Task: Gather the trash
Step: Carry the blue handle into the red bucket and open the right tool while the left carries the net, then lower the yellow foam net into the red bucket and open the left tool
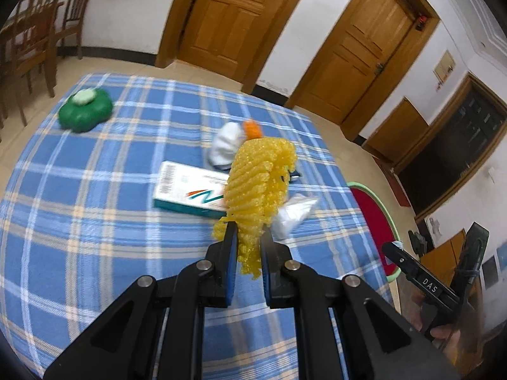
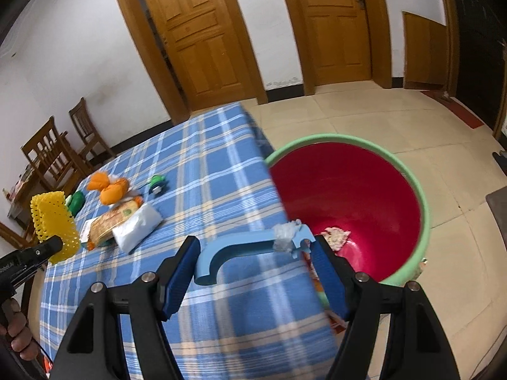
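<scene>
1. Blue plaid tablecloth (image 1: 95, 196) over the whole table, wooden doors and chairs behind.
2. Red bin with a green rim (image 2: 408, 171) on the floor tiles, just beside the table's right edge; pale crumpled scraps at its bottom.
3. White and teal box (image 1: 187, 191) flat mid-table, near a white bag (image 2: 136, 226) and an orange lump (image 2: 109, 188); green clover-shaped case (image 1: 85, 110) well apart, toward the far left.
4. Yellow foam net (image 1: 259, 186) lifted clear of the cloth, pinched at its lower end.
5. Left gripper (image 1: 248, 232) clamped tight on that net.
6. Right gripper (image 2: 255, 247) spread wide over the table edge, holding nothing; light blue hooked piece (image 2: 253, 247) between its fingers, possibly part of the tool, hard to tell.
</scene>
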Demonstrator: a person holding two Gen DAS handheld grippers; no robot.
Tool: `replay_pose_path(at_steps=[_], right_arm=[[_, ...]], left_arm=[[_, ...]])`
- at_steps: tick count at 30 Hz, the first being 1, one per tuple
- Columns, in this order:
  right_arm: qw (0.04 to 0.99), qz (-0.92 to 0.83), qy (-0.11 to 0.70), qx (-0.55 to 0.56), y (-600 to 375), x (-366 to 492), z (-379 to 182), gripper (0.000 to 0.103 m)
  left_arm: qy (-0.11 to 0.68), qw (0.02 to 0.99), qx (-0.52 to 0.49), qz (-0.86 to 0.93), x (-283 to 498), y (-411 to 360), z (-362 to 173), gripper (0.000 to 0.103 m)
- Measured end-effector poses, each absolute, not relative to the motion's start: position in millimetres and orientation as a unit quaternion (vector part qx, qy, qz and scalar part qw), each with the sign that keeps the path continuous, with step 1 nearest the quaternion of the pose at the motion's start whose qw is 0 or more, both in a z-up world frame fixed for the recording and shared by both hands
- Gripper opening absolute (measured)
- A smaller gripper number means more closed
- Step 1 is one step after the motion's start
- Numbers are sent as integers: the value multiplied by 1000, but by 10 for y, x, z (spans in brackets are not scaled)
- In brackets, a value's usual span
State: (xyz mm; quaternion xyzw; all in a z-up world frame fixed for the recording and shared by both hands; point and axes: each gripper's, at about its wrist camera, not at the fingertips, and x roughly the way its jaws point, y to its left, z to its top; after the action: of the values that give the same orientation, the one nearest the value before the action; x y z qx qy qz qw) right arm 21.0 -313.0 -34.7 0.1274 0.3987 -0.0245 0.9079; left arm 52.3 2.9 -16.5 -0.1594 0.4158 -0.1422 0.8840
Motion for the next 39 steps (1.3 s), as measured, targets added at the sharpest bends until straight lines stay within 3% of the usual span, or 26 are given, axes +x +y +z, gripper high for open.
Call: replay_pose_path(at_steps=[23,39], right_arm=[[897,-99,392,180,-3970,246,-591,74],[897,-149,378,173,-4243,23,-477,76]], left_arm=[[427,862,-84,-260,963,-1320,0,12],[455,832,-33,-316,1211,-2242,-191,12]])
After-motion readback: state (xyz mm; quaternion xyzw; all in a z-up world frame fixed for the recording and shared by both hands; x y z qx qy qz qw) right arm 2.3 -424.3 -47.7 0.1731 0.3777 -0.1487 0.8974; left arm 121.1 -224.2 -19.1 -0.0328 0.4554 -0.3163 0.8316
